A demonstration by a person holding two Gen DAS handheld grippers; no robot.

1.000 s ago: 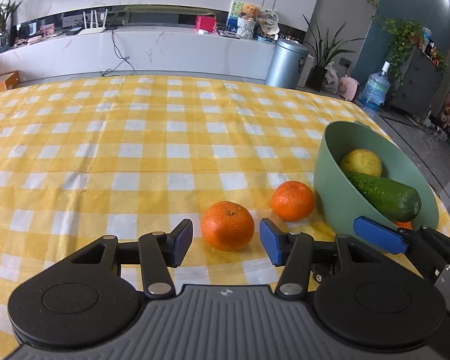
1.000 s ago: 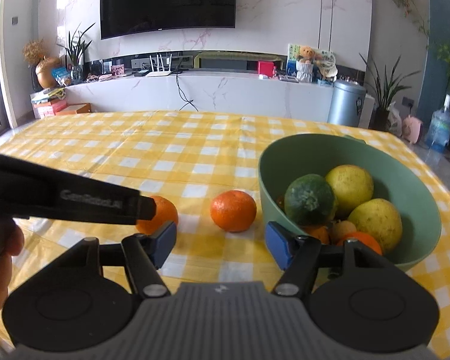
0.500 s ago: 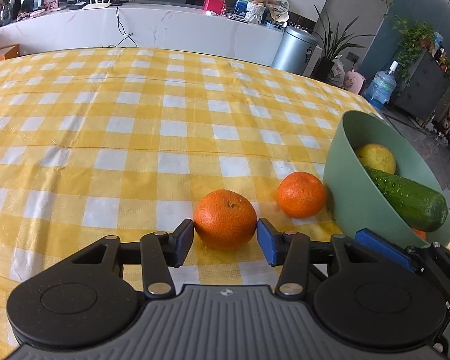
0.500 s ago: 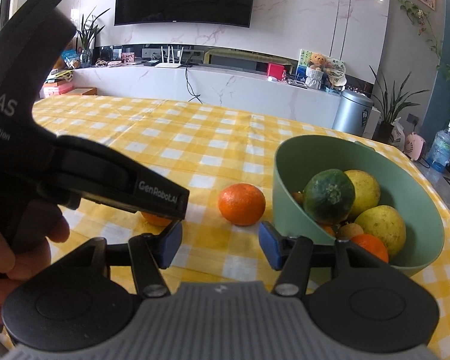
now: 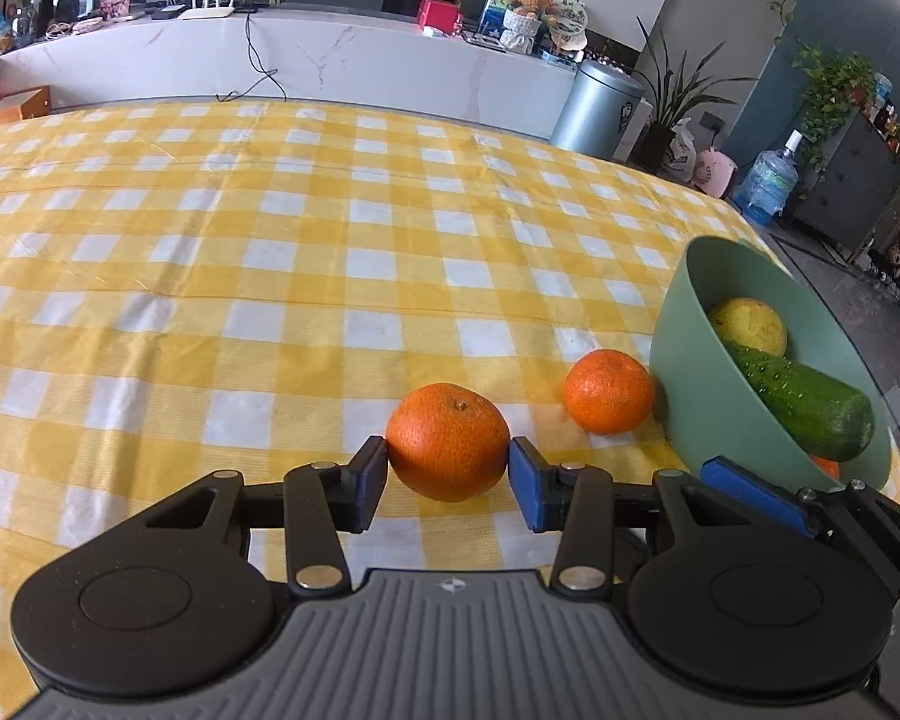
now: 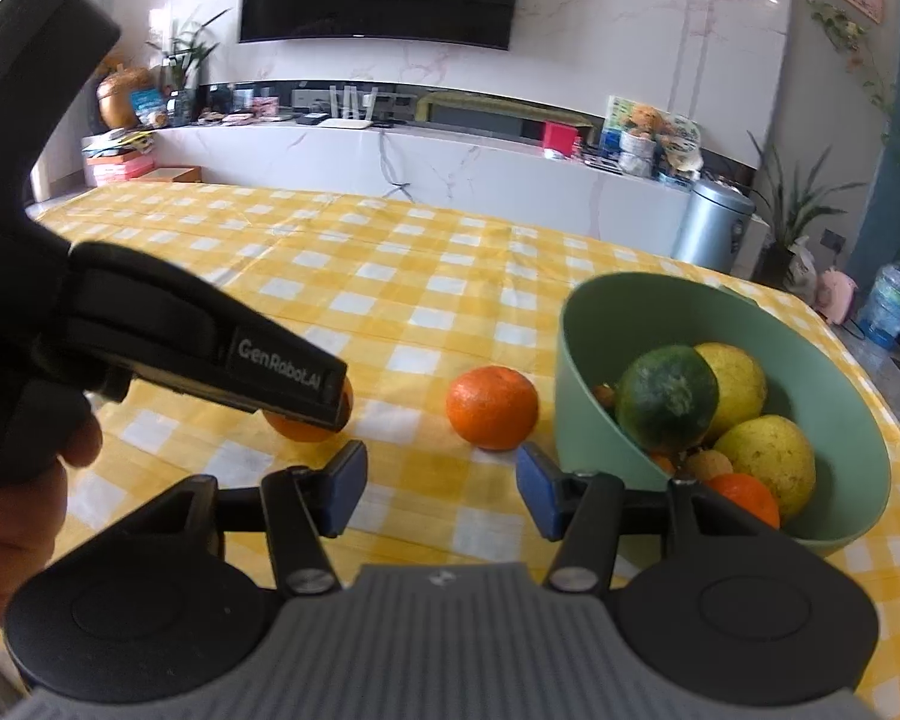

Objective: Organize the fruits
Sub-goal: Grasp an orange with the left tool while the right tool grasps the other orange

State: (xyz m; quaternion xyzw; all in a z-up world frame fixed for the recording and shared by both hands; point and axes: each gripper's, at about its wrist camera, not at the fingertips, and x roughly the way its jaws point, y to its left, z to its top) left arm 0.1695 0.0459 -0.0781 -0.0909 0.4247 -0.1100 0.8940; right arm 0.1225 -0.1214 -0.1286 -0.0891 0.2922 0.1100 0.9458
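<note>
1. Left wrist view: the left gripper [image 5: 448,471] has its fingers [image 5: 369,483] part-open and closed in on the near orange [image 5: 448,441]. Both pads touch the fruit's sides. The jaws have just been closing, with the orange between them.
2. The near orange is round, bright, with pitted skin. Its stem dimple faces up and slightly away from the fingers; being round, it has no long axis. It sits on the yellow-and-white checked worktop [image 5: 270,276], right between the fingertips.
3. The second orange [image 5: 609,391] lies beyond the right finger and off to its right, apart from the held one and just beside the green bowl [image 5: 690,384].
4. The bowl is further right of the fingers and tilted. It holds a cucumber [image 5: 807,399], long axis running from the bowl's middle down to its near right rim, and a yellow fruit [image 5: 747,327] behind it. A blue pad of the other gripper overlaps the bowl's near edge.
5. Right wrist view: the right gripper [image 6: 441,489] has its fingers [image 6: 345,489] part-open with nothing between them, only worktop. The jaws have just been closing a little.
6. The second orange sits just beyond the fingertips, closer to the right finger. The green bowl is right of that finger, with a dark green fruit [image 6: 666,399], yellow fruits and small orange ones inside.
7. The left gripper's black body crosses from the left and hides most of the near orange; only a sliver shows beyond the left finger. A hand [image 6: 12,516] grips it at the left edge.
</note>
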